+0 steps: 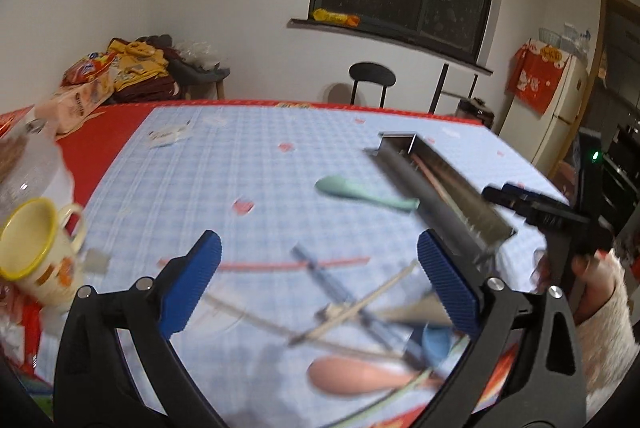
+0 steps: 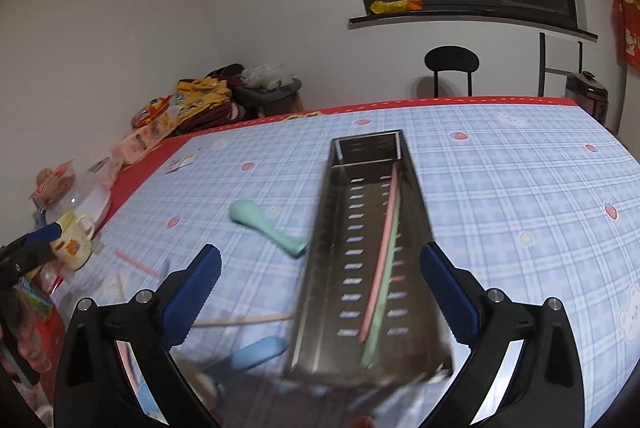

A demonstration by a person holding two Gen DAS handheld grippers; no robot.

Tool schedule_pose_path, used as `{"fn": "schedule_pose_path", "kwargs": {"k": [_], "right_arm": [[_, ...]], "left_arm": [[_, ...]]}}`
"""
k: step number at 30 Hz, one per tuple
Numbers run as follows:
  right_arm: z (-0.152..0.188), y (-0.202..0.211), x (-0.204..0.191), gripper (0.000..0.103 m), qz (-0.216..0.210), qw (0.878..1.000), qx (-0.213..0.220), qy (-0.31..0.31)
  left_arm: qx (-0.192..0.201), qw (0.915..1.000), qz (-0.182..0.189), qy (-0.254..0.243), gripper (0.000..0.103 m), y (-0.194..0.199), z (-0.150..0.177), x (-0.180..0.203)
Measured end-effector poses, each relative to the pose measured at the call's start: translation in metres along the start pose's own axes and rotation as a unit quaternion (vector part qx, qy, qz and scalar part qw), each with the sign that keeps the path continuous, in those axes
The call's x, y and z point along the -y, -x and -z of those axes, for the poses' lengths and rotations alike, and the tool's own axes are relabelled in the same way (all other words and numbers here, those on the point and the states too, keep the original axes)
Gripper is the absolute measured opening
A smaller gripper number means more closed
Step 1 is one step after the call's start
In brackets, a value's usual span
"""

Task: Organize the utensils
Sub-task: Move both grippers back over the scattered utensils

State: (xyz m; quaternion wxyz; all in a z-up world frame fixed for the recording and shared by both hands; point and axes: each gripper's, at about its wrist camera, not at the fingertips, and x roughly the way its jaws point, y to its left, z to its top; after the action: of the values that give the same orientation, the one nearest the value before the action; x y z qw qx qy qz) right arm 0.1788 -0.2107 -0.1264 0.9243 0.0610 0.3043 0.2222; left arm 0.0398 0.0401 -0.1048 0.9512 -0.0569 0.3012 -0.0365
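Left wrist view, left to right: a yellow-rimmed mug point(image 1: 38, 256) is seen at the surface's point(image 1: 248, 164) left edge. The left gripper point(image 1: 318, 260) is held with its blue fingers point(image 1: 190, 286) wide apart, nothing between them. Below them a blurred heap of utensils is recorded: crossed chopsticks point(image 1: 360, 302), a pink spoon point(image 1: 352, 374) and a blue spoon point(image 1: 436, 344), the last partly hidden by the right finger. A mint-green spoon point(image 1: 360, 190) lies alone further out, its handle touching or just beside the steel tray point(image 1: 436, 188). The tray's interior is largely concealed by its wall here. The right gripper point(image 1: 520, 202) is seen from outside, at far right; its finger state cannot be told from this view.

Right wrist view, left to right: the mug point(image 2: 74, 242) and the left gripper's blue tip point(image 2: 46, 232) are cut off at the left edge. The mint-green spoon point(image 2: 262, 226) lies left of the tray. The right gripper point(image 2: 320, 268) is held with fingers point(image 2: 450, 294) spread apart, clamped on nothing, above the tray's point(image 2: 360, 228) near end. Only here is the slotted tray floor shown, with a pink chopstick point(image 2: 380, 260) and a green chopstick point(image 2: 382, 292) lying lengthwise inside.

Writing: print on the packets at far left is not legible; motion blur softens the near items.
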Motion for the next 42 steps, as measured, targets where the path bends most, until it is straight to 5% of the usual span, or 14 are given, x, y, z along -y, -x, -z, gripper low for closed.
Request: {"fn": "schedule_pose_path", "kwargs": {"k": [8, 19, 27, 42], "right_arm": [[0.024, 0.021, -0.007, 0.096, -0.040, 0.999, -0.023, -0.021], [0.068, 0.033, -0.041, 0.068, -0.060, 0.993, -0.093, 0.030], [0.075, 0.025, -0.049, 0.051, -0.068, 0.992, -0.107, 0.008], [0.080, 0.019, -0.067, 0.044, -0.069, 0.990, -0.124, 0.021]], "left_arm": [[-0.026, 0.9995, 0.017, 0.004, 0.097, 0.014, 0.041, -0.014], [-0.044, 0.9978, 0.049, -0.008, 0.096, 0.018, 0.075, -0.001], [-0.040, 0.9975, 0.056, -0.013, 0.095, 0.017, 0.072, -0.003], [-0.061, 0.9951, 0.075, -0.019, 0.071, 0.002, 0.072, -0.005]]}}
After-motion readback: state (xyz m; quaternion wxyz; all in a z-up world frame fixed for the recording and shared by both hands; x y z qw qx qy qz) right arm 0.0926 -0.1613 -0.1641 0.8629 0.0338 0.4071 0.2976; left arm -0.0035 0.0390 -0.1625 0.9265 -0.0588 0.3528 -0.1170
